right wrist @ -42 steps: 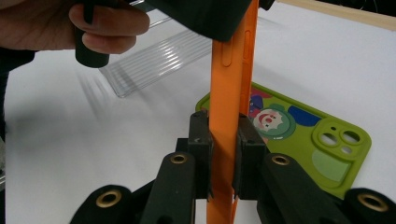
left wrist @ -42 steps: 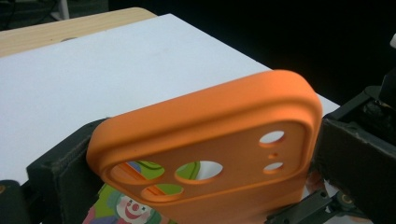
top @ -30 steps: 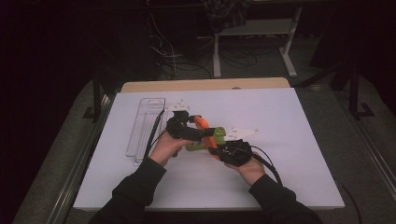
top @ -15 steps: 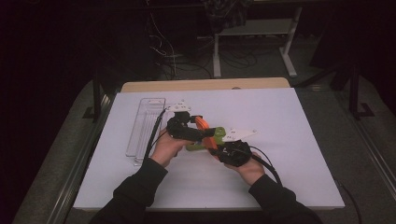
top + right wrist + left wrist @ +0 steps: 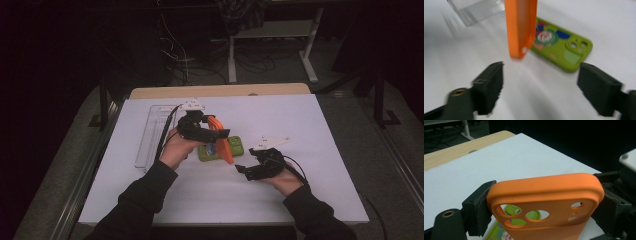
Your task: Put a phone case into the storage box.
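Orange phone case (image 5: 544,202) is pinched edge-to-edge in the left gripper (image 5: 222,134), held upright over the green phone case (image 5: 226,148) on the white table (image 5: 300,120), while the right gripper (image 5: 539,87), jaws just opened and empty, sits just beside it.

Probably a lab: a white-topped table (image 5: 310,130) in a dark room, tangled cables (image 5: 185,55) and metal stand legs (image 5: 232,60) behind.
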`<state>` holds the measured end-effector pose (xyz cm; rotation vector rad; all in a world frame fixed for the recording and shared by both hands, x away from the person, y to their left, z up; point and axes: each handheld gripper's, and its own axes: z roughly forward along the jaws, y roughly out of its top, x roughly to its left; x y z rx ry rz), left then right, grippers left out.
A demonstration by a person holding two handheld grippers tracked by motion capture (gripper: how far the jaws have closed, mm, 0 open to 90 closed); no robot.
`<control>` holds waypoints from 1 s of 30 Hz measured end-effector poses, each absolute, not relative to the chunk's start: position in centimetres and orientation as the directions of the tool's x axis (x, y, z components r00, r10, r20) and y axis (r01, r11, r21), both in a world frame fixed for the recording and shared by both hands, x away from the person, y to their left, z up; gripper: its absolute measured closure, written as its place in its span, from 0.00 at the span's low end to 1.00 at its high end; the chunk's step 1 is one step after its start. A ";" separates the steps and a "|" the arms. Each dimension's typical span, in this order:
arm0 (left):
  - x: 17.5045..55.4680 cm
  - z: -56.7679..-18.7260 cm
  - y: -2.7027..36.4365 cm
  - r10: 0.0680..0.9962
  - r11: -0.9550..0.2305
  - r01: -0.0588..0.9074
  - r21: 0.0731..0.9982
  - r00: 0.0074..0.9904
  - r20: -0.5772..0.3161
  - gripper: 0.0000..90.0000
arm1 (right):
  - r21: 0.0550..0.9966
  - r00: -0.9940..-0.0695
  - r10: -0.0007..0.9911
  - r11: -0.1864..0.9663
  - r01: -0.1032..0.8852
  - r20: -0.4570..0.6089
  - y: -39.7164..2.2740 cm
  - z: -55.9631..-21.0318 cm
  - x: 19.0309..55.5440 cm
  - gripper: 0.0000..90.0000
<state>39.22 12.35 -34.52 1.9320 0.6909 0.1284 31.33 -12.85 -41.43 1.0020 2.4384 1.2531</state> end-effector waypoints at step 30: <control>42.2 -28.0 18.6 0.654 -0.306 0.347 0.886 0.753 -0.070 0.16 | 0.757 -0.732 0.677 0.435 0.487 0.082 -18.3 -44.2 28.2 0.00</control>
